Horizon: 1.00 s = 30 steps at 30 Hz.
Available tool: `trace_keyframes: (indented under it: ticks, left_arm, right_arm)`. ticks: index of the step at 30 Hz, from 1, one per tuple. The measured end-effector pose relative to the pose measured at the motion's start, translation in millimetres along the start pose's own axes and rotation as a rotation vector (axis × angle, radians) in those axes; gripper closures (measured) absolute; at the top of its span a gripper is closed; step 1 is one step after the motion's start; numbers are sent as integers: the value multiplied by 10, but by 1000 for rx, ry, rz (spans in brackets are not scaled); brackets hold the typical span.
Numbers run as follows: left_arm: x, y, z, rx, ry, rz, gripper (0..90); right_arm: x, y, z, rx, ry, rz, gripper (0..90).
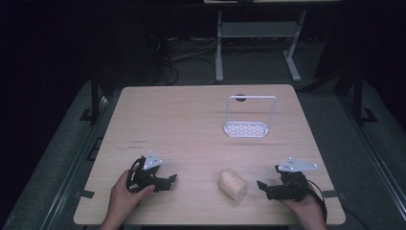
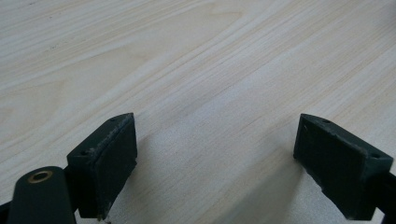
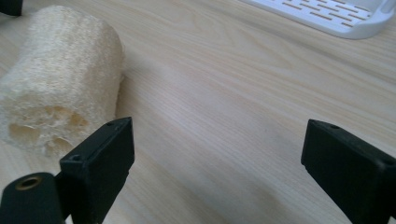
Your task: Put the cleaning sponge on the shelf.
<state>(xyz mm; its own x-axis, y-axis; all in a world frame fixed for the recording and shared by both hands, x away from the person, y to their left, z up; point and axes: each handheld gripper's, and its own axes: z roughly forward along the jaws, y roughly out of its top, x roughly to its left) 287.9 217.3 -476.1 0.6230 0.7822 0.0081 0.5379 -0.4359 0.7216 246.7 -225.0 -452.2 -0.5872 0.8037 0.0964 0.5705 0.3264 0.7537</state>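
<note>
loofah (image 1: 233, 185): lying on its side near the table's (image 1: 191, 115) front edge, between both grippers
right gripper (image 1: 265, 188): jaws wide, just beside it, probably lining up a grab
left gripper (image 1: 169, 180): wide too, empty, parked
white rack (image 1: 246, 128): farther back, likely the drop spot

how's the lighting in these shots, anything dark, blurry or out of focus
High view: the table is evenly lit, the floor and room around it nearly black, detail soft. Left gripper view: bright wood, faint shadows under the open jaws. Right gripper view: the loofah looks sharp, the white rack at the top edge slightly soft.
</note>
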Motion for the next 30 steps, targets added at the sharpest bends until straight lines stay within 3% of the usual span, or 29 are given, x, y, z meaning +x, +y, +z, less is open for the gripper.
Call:
trace_keyframes:
  ticks: [30]
  left_arm:
    - [0, 0, 0, 0, 0, 0, 128]
  right_arm:
    - [275, 150, -2, -24, 82, -19, 94]
